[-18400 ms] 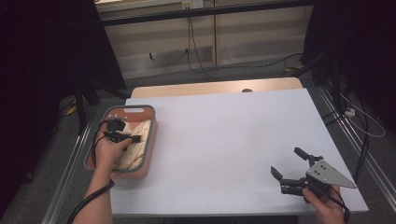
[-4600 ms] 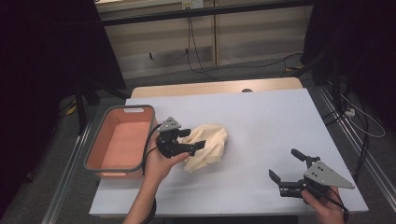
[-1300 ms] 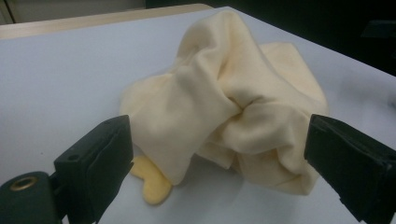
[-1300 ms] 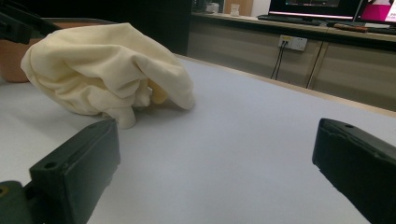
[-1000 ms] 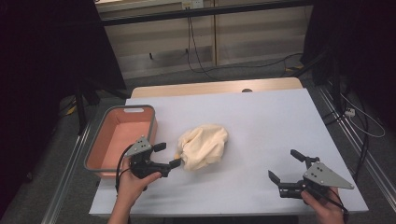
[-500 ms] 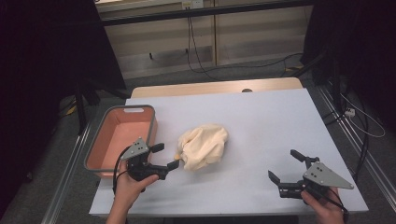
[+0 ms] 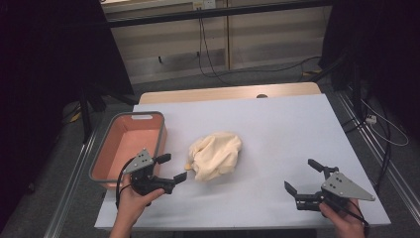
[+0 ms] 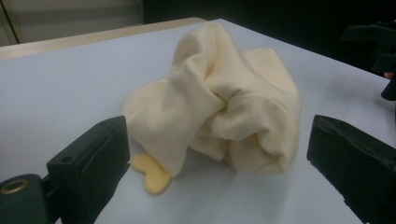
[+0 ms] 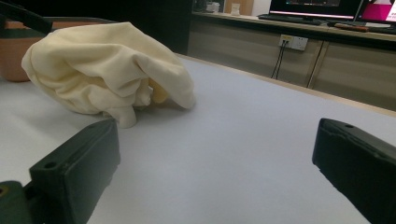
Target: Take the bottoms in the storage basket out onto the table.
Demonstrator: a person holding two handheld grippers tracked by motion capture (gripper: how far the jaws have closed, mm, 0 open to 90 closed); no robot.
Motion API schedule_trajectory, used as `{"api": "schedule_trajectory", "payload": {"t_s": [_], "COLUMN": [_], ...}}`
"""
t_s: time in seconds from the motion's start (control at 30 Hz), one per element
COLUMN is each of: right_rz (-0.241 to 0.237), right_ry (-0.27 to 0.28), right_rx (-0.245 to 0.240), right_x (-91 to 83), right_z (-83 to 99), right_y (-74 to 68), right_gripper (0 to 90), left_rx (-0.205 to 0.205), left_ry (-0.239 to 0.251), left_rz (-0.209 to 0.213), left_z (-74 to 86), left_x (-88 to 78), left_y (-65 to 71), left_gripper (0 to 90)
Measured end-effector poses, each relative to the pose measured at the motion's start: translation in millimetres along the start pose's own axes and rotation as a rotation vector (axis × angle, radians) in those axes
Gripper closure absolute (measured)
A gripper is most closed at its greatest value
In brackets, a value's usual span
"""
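Note:
A crumpled cream cloth [image 7: 216, 155] lies in a heap near the middle of the white table [image 7: 277, 119]; it also appears as the cloth [image 8: 219, 107] and the cloth [image 9: 105, 74]. A small yellow tab [image 8: 150, 173] pokes out from under its near edge. My left gripper [image 7: 171, 168] is open, a short way left of the cloth, jaws pointing at it with nothing between them. My right gripper [image 7: 304, 176] is open near the table's front right corner, well apart from the cloth.
An orange bin [image 7: 110, 159] with a grey rim stands at the table's left edge, just behind my left hand; the bin [image 9: 11, 65] peeks out behind the cloth. Cables run across the floor beyond the table. Monitors [image 9: 322, 7] sit on a far counter.
The left gripper took the cloth out of the bin, laid it mid-table, let go and drew back left. Over the last second it has barely shifted. The right gripper has stayed put.

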State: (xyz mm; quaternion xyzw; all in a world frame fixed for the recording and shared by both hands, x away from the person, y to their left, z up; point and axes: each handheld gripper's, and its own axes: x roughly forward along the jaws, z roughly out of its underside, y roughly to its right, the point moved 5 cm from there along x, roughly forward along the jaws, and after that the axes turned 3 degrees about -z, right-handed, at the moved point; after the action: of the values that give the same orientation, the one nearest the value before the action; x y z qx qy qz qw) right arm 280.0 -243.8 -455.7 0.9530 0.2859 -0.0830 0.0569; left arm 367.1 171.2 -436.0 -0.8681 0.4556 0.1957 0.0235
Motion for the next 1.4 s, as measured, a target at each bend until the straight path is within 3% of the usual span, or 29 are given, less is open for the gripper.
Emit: {"api": "schedule_trajectory", "payload": {"t_s": [1.17, 1.4], "right_rz": [0.001, 0.004], "right_ry": [0.001, 0.002], "right_rx": [0.004, 0.002], "right_x": [-1.1, -1.7], "right_z": [-0.3, -0.6], "right_y": [0.4, 0.9], "right_gripper": [0.5, 0.5], "left_rx": [0.033, 0.021], "left_ry": [0.028, 0.046], "left_rz": [0.004, 0.001], "left_z": [3.8, 3.3], "left_x": [-11.9, -15.9], "left_y": [1.8, 1.5], "left_gripper": [5.2, 5.1]}}
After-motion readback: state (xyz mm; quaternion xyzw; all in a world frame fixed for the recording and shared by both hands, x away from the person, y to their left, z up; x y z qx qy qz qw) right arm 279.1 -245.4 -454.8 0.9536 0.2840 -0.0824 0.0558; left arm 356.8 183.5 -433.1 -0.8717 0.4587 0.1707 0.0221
